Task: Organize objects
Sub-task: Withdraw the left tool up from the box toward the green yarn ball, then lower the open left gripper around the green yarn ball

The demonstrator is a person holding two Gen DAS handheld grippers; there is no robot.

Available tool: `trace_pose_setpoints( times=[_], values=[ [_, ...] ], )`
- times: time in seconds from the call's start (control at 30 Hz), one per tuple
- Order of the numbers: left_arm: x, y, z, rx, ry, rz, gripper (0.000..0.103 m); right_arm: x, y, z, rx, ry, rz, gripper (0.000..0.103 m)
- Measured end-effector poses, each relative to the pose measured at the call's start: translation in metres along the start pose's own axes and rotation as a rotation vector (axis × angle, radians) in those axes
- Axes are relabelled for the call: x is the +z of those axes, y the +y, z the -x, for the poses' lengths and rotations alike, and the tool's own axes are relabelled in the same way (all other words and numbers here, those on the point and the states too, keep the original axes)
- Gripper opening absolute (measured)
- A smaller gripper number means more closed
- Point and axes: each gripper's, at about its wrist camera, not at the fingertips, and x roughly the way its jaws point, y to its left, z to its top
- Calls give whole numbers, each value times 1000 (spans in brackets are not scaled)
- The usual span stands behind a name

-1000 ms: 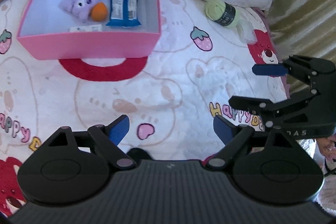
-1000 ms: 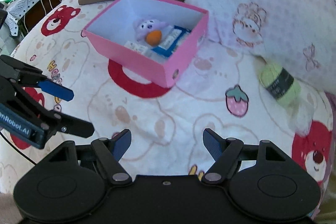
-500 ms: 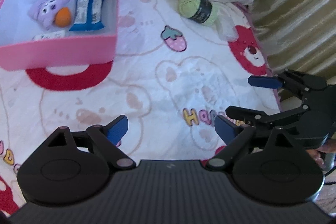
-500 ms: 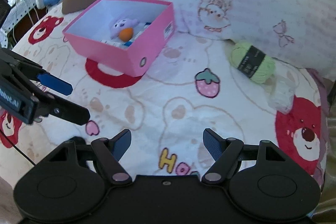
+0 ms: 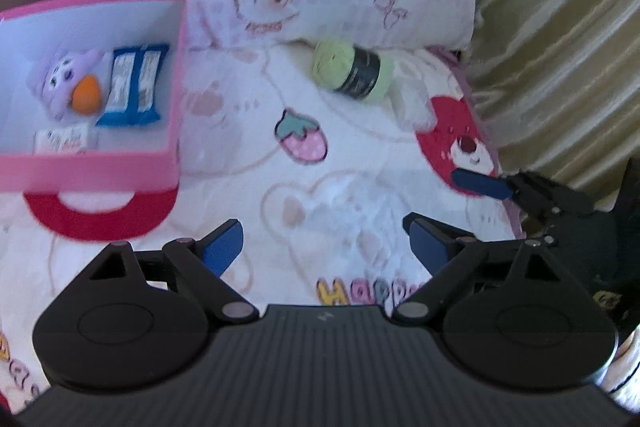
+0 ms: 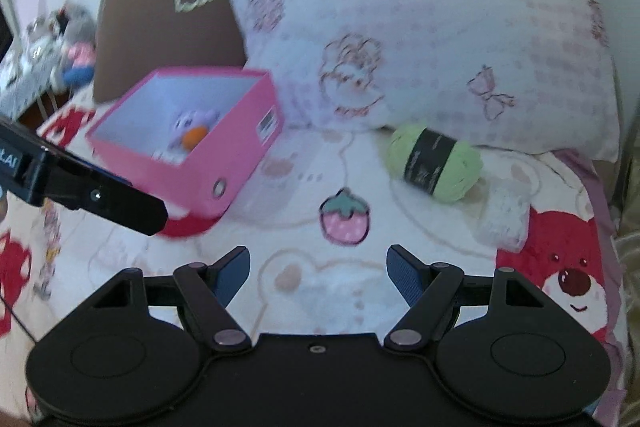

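Since a second ago both views have swung toward the green yarn ball [image 6: 436, 163], now ahead and slightly right of the right gripper [image 6: 318, 273], near the pillow [image 6: 420, 27]. Right and left gripper [image 5: 326, 247] gape empty, the left having just widened. Soft yarn may roll; the pink box [image 6: 224, 163] sits ahead-left

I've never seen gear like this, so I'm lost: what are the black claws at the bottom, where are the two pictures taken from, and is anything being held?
A person holds two hand-held pincers, each with a camera looking along its fingers. One picture is from the left gripper, the other from the right gripper; each also glimpses the other. Both are open and hold nothing. On the cartoon bedspread lie a green yarn ball and a pink box holding a purple plush toy and a blue packet.
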Motion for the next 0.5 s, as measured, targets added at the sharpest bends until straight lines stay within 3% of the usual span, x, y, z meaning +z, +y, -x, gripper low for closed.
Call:
trace_pose_setpoints(
  times=[0.2,0.3,0.5],
  values=[
    [22,-5,-22,5,-74,6,91,3,-24,-17,-18,-93,-18,80],
    [32,-8,-36,23,-84,-5,91,6,-34,-30,-72,-115,12,80],
    [48,-12,-66,25,-93,-9,91,18,-65,-57,-90,-137,-92,80]
  ],
)
